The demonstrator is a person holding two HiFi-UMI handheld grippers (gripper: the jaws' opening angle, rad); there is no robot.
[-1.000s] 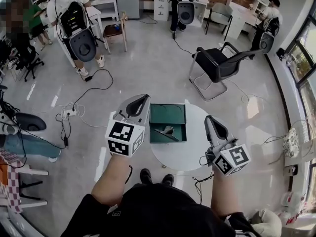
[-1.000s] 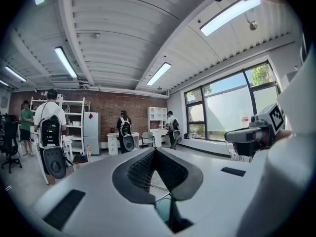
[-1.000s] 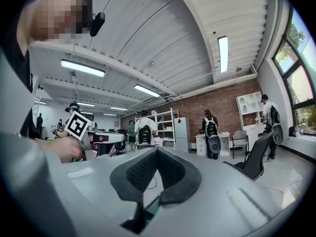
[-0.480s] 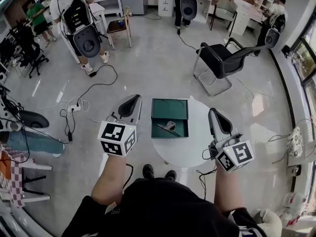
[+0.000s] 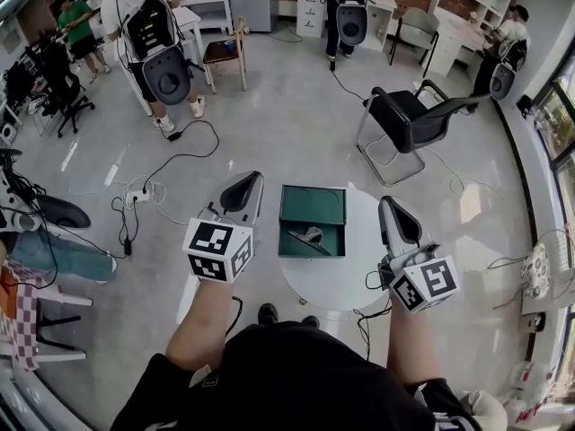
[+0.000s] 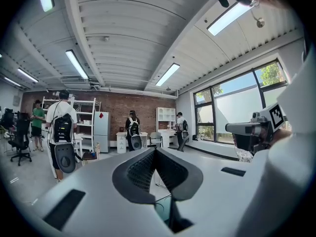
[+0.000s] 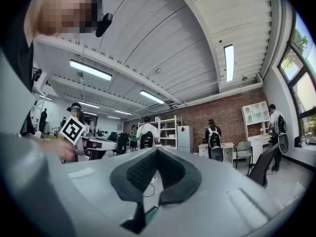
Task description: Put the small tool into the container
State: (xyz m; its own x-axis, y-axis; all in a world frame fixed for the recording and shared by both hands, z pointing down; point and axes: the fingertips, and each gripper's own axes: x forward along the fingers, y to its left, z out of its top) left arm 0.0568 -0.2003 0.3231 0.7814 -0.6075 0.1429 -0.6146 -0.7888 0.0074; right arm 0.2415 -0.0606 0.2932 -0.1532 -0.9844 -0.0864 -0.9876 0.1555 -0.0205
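Note:
A green container [image 5: 313, 206] lies open on a small round white table [image 5: 346, 277]. The small grey tool [image 5: 312, 235] rests inside its near half. My left gripper [image 5: 244, 185] is held to the left of the container, off the table's edge, with its jaws closed together and nothing between them. My right gripper [image 5: 392, 212] is on the right side of the container, over the table's right part, also shut and empty. In the left gripper view the left gripper [image 6: 155, 152] points out into the room. The right gripper [image 7: 157, 152] does the same in its own view.
A black chair [image 5: 409, 119] stands beyond the table. Cables and a power strip [image 5: 135, 200] lie on the floor at the left. Several people with backpacks [image 5: 154, 34] stand at the far side, near shelves and desks.
Both grippers stay shut beside the container. The left one has drifted slightly to the left, and the head view has shifted a little.

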